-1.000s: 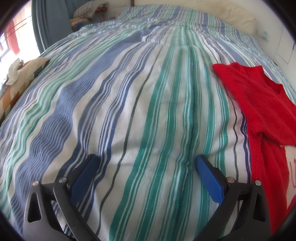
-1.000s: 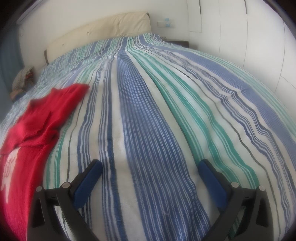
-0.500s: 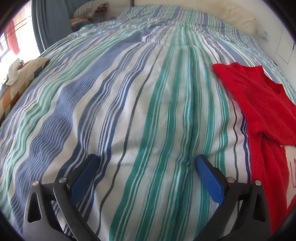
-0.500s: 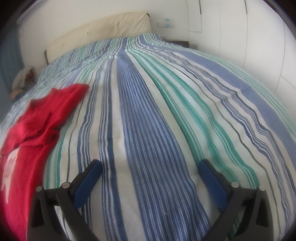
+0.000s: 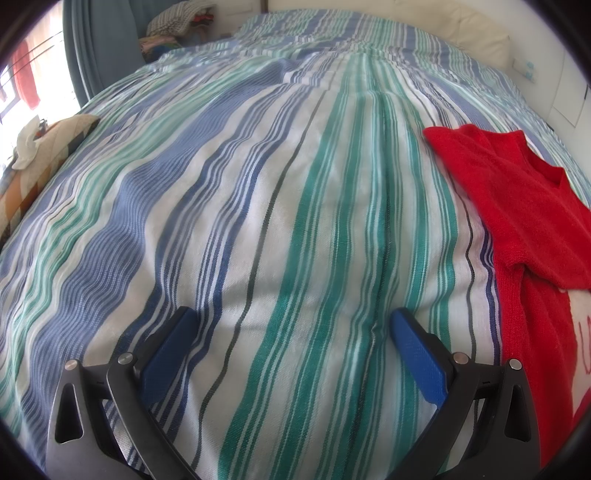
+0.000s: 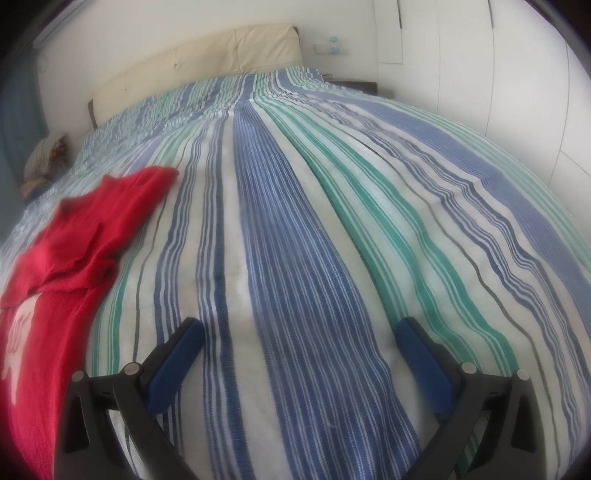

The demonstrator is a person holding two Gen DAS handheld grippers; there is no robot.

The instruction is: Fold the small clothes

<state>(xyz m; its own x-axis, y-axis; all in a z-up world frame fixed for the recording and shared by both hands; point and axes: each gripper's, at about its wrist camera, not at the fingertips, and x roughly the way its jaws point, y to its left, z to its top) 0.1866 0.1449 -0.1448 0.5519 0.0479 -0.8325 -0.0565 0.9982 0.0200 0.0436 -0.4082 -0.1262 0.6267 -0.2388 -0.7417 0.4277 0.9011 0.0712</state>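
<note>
A striped bedspread (image 5: 258, 221) meets a cream headboard (image 6: 229, 55); blue curtain (image 5: 99, 44) left.

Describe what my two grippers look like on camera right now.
The left gripper and the right gripper look identical: black plastic linkage arms with triangular cut-outs, silver round pivot pins, and two flat, textured blue finger pads each. No cables, markings, sleeves or hands show in either wrist view.

A bed (image 5: 258, 221) fills the room, covered by a spread (image 6: 295, 277) striped blue, green and white. A cream padded headboard (image 6: 207, 59) stands against a white wall (image 6: 184, 22). White cupboard doors (image 6: 517, 92) line one side. On the other, a blue curtain (image 5: 99, 48) hangs by a bright window (image 5: 22, 74), with a patterned cushion (image 5: 48, 147) below it.
</note>
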